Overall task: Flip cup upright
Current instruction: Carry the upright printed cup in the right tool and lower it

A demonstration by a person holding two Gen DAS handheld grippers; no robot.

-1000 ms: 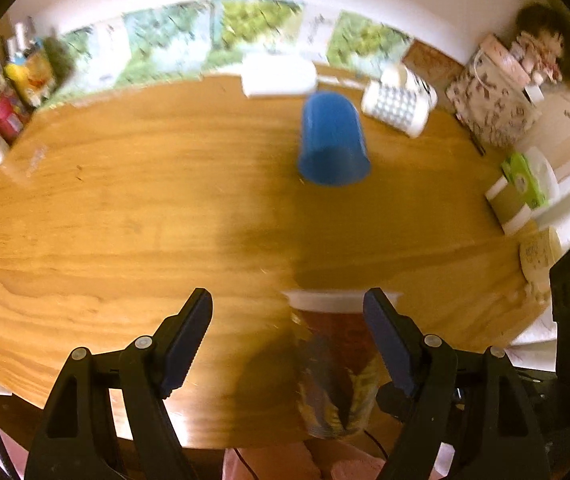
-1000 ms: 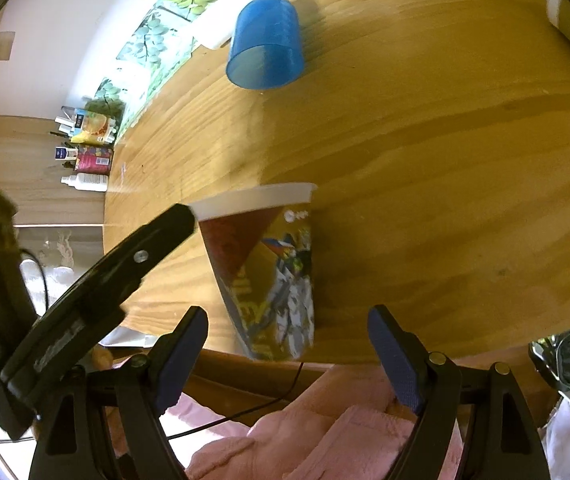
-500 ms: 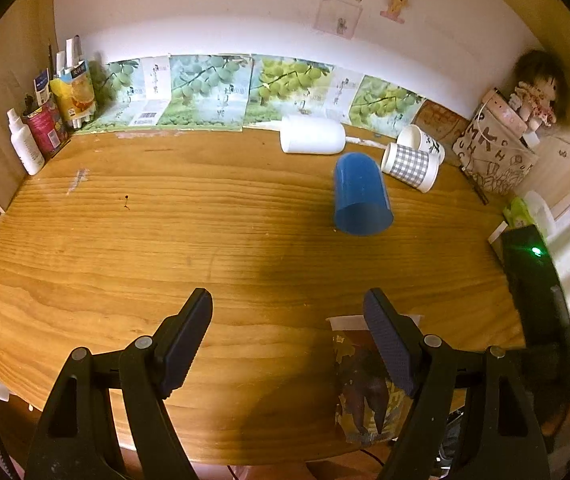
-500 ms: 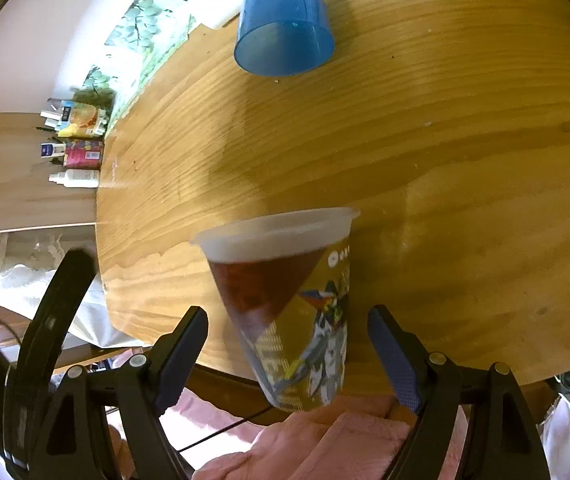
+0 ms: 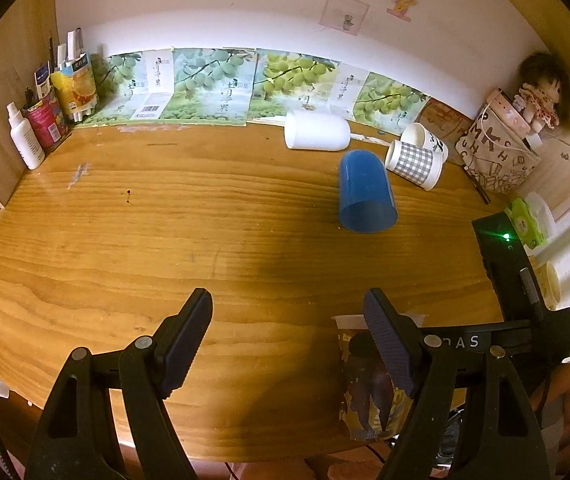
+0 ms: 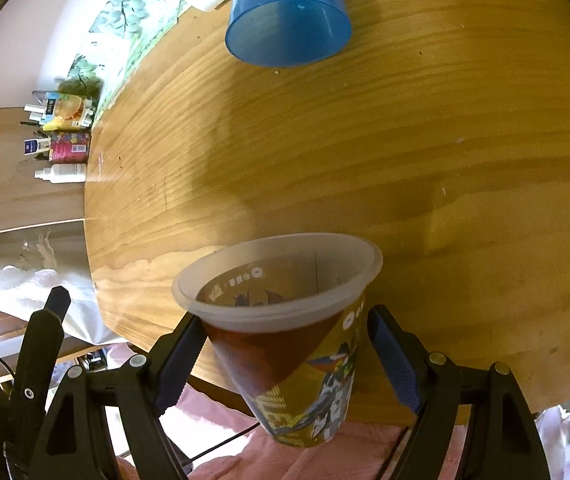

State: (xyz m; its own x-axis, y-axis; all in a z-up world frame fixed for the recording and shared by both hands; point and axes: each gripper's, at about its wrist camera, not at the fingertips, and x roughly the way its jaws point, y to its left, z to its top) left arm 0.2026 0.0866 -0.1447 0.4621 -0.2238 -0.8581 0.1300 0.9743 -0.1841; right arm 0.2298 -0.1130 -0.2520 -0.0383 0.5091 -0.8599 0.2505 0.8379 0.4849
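- Printed cup [image 6: 285, 344] standing near the front edge of the wooden table [image 6: 405, 160], frosted rim up
- Right gripper [image 6: 285, 360] straddling it, fingers at both sides, grip uncertain
- Left gripper [image 5: 289, 340] spread wide, holding nothing
- Blue cup [image 5: 366, 192] lying on its side farther back

The printed paper cup [image 6: 285, 344] is dark red and mustard yellow with a cartoon figure and a translucent white rim. The plastic tumbler [image 5: 366, 192] is solid blue. One paper cup [image 5: 415, 163] wears grey-and-white gingham. Green grape pictures cover the cartons [image 5: 205, 88]. The wooden table [image 5: 165, 240] shows honey-brown grain.
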